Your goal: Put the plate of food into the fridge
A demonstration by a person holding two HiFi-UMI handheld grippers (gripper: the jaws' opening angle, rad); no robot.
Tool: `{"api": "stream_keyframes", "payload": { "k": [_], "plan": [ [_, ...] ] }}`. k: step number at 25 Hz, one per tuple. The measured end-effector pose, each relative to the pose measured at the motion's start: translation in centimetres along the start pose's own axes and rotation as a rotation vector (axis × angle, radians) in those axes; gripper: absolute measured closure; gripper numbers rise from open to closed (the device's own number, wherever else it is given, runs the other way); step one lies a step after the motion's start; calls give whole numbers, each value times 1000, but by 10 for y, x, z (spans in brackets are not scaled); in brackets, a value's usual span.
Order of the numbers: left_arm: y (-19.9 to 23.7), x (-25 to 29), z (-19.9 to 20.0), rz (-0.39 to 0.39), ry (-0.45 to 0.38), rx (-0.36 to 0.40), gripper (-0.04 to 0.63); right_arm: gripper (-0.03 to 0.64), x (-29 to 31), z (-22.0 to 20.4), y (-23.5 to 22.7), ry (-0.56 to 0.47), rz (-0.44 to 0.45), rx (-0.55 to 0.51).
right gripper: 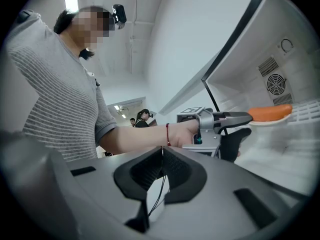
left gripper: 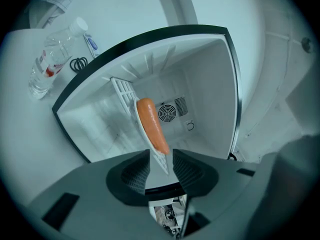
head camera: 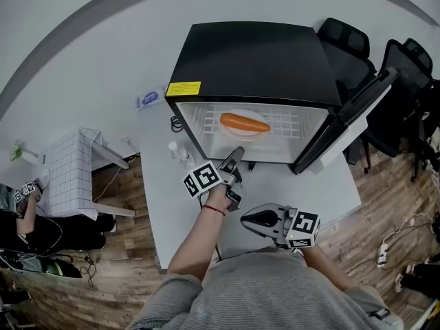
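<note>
Inside the fridge (head camera: 247, 53), the plate (head camera: 242, 135) is already sitting on the shelf (head camera: 289, 124).
The left gripper (left gripper: 161, 156) is holding its jaws narrowly apart around the plate's near rim, seemingly not pinching it. Backing out and shutting the door (head camera: 350, 108) are looking like the remaining steps. Long orange food (head camera: 244, 123) is lying across the white plate. The right gripper (right gripper: 161, 151) is hanging back with its jaws together and empty.

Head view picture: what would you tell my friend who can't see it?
A small black fridge stands open on a white table, a white plate of long orange food on its shelf. The left gripper points at the plate; the right gripper is nearer the person.
</note>
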State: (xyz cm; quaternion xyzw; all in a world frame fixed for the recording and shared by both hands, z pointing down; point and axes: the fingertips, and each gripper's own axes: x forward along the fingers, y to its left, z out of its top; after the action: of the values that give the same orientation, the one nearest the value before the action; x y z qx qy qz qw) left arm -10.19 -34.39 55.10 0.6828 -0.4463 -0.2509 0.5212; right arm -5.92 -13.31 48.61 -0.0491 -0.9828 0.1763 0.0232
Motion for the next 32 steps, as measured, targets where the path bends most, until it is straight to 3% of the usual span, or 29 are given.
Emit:
{"api": "stream_keyframes", "payload": {
  "k": [5, 10, 18, 23, 32],
  "plan": [
    [0, -18, -4, -7, 21, 54, 582, 603, 2, -1, 5, -6, 0, 2],
    [-8, -30, -11, -20, 62, 163, 584, 603, 6, 0, 10, -12, 3, -1],
    [-39, -54, -25, -106, 96, 490, 586, 603, 6, 2, 15, -26, -14, -9],
    [-52, -77, -36, -143, 89, 617, 585, 602, 0, 1, 14, -39, -44, -2],
    [-74, -114, -66, -159, 65, 778, 584, 603, -13, 0, 7, -54, -109, -5]
  ]
}}
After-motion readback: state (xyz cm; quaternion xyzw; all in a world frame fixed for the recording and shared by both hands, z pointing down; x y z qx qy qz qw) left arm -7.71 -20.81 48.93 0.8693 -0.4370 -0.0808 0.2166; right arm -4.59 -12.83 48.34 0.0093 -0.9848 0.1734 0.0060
